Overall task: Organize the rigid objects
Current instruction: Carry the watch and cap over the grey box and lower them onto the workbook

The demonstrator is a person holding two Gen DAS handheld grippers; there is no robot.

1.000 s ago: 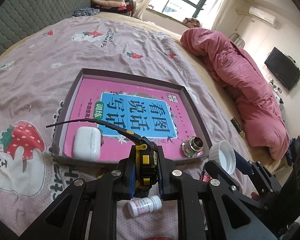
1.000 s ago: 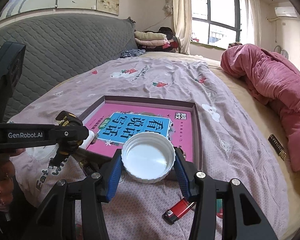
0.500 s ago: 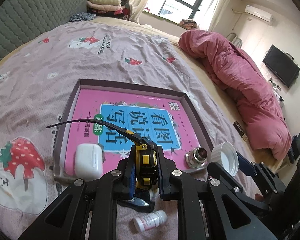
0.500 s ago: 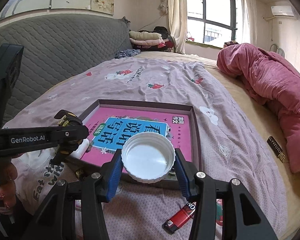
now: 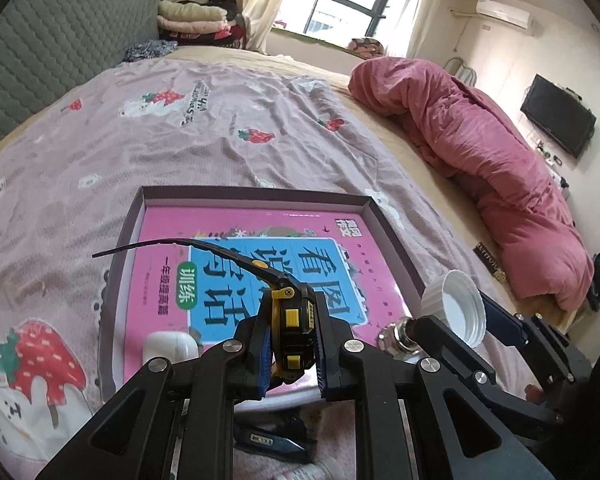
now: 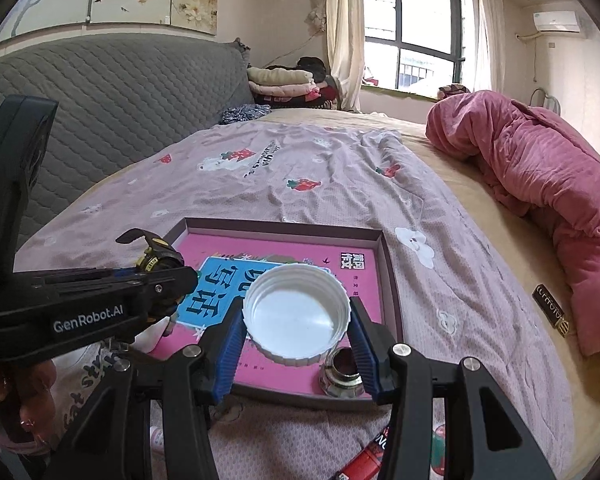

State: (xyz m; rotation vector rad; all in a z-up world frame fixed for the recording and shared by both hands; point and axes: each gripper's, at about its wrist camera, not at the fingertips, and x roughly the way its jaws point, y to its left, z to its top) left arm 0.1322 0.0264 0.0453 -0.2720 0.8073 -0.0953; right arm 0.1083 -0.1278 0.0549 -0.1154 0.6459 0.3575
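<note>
Tongs first: your left gripper [image 5: 291,344] is clamped edge-on around a black-and-yellow tape measure [image 5: 290,332], whose dark strap [image 5: 188,246] arcs forward and to the left over the pink book in the shallow tray [image 5: 392,236], while your right gripper [image 6: 296,332] pinches a white cap [image 6: 296,314] by its rim, hollow side facing the camera. Both hang above the tray's near end, where a white earbud case [image 5: 168,350] lies at the left and a metal fitting [image 6: 340,372] stands at the right corner. Nearer you, a red lighter [image 6: 360,464] lies on the strawberry-print bedsheet [image 5: 220,128].

Left tool [image 5: 292,344] and right tool [image 6: 298,344], both clamped, side by side.
</note>
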